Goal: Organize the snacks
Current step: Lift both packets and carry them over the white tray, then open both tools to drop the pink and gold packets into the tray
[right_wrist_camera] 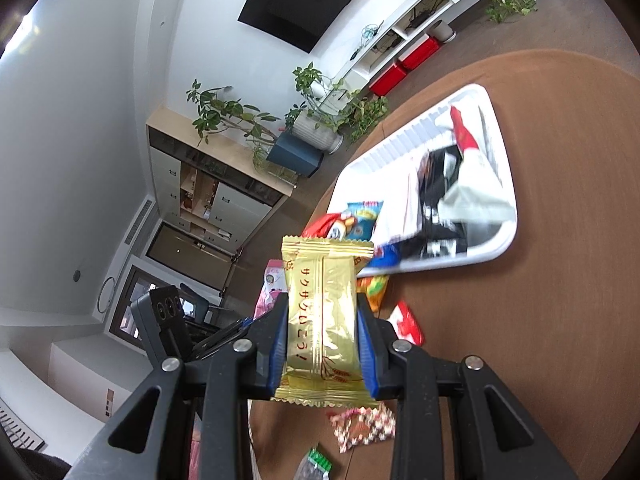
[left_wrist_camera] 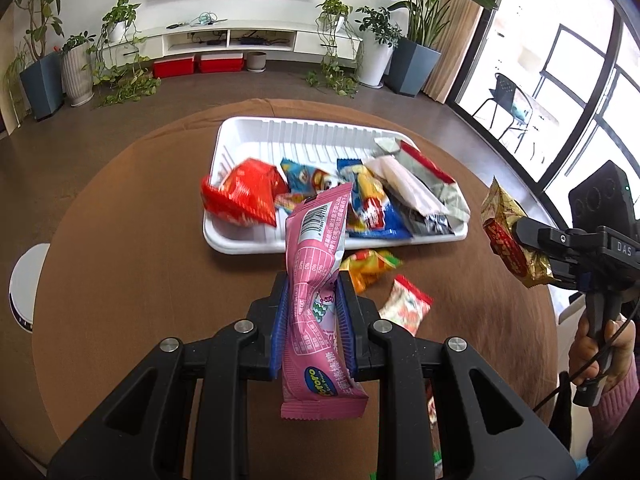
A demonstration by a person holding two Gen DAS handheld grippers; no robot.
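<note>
My left gripper (left_wrist_camera: 313, 286) is shut on a long pink snack pack (left_wrist_camera: 312, 280) and holds it upright above the brown table, just in front of the white tray (left_wrist_camera: 236, 240). The tray holds several snack packs, among them a red one (left_wrist_camera: 244, 196). My right gripper (right_wrist_camera: 322, 308) is shut on a gold snack pack (right_wrist_camera: 324, 320), held in the air to the right of the tray (right_wrist_camera: 502, 152). In the left wrist view the right gripper (left_wrist_camera: 516, 242) and its gold pack (left_wrist_camera: 506, 236) show at the right edge.
Loose packs lie on the table near the tray: an orange-yellow one (left_wrist_camera: 370, 266), a red and white one (left_wrist_camera: 406, 306), a checkered one (right_wrist_camera: 364, 426) and a green one (right_wrist_camera: 316, 462). A white stool (left_wrist_camera: 24, 284) stands left of the round table. Plants and a TV unit stand at the back.
</note>
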